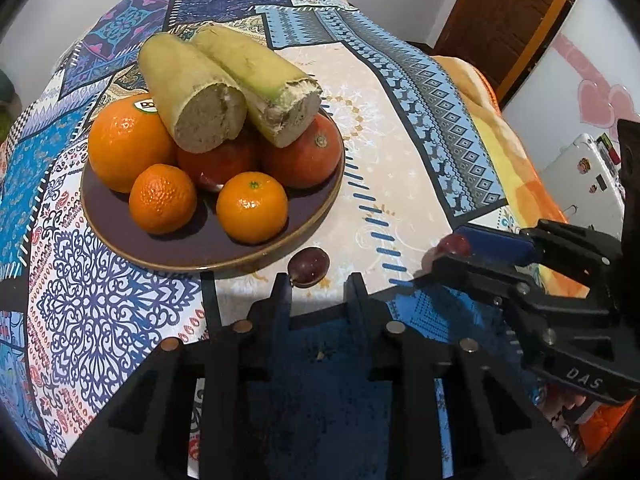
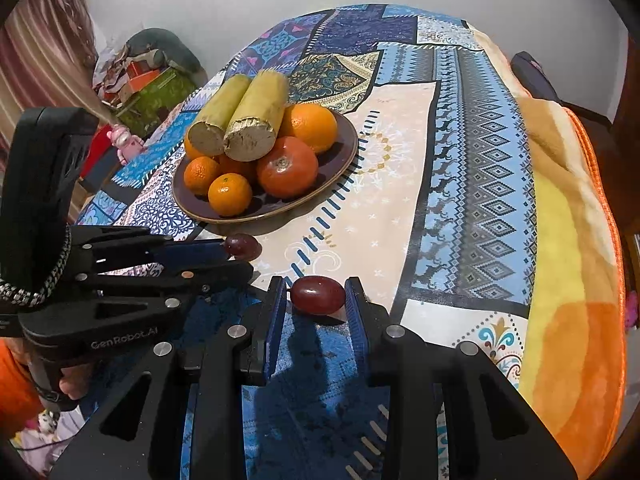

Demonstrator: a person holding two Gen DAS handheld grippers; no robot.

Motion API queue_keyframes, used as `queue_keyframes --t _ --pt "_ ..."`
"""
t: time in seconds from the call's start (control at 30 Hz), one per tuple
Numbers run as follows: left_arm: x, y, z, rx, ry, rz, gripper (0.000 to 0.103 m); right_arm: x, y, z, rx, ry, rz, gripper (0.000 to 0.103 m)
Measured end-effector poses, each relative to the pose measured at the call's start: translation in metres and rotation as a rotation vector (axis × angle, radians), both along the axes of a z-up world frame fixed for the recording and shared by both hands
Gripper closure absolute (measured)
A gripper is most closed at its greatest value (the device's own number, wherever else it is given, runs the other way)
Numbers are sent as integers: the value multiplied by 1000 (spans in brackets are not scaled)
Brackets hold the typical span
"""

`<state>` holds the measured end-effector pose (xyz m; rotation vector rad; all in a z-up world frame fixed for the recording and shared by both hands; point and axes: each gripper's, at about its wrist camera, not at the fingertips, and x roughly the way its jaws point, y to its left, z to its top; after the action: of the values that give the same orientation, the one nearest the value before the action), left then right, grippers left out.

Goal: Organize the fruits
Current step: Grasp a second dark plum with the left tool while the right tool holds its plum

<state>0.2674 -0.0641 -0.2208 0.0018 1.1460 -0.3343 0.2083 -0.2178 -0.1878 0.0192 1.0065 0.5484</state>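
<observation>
Two dark red oval grapes are off the plate. One (image 2: 318,295) sits between my right jaws, on or just above the patterned blue and cream cloth covering the counter (image 2: 400,184), near side of the plate. The pads stand at either flank; whether they press it I cannot tell. The other grape (image 1: 309,266) lies on the cloth just beside the near rim of the brown round ceramic plate (image 1: 132,244), just beyond my left fingertips.

Plate holds the bulk already: two cut yellow-green cane-like sections (image 1: 224,88) stacked on top, a large orange with a sticker (image 1: 124,148), two small mandarins (image 1: 162,198) at the near edge, and darker red-orange fruits (image 1: 304,156) beneath the sections. My judgement: most of the sorting is done; the two grapes are what remains to go on the plate.

Left gripper (image 1: 320,292): jaws released, parted about as wide as the grape ahead, nothing between them. From the right camera it comes in low, level with the cloth, tips at the grape beside the plate rim.

Right gripper (image 2: 318,300): low over the cloth, pointing toward the plate, jaws bracketing its grape. From the left camera it lies to the near right of the plate, the grape showing at its tips.
</observation>
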Motion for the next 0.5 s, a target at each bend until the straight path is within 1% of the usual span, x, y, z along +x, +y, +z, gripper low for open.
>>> queue_keyframes --t 0.33,0.4,0.43,0.5 --pt "16 -7 -5 16 -10 43 75 0 0 -1 3 0 6 75" --pt "17 -10 -6 33 -24 45 78 1 0 -2 5 0 4 75" --pt "17 -12 -7 44 -31 44 83 1 -1 -2 5 0 4 75" --pt "17 -13 -7 45 -36 35 83 1 -1 -1 6 0 2 75"
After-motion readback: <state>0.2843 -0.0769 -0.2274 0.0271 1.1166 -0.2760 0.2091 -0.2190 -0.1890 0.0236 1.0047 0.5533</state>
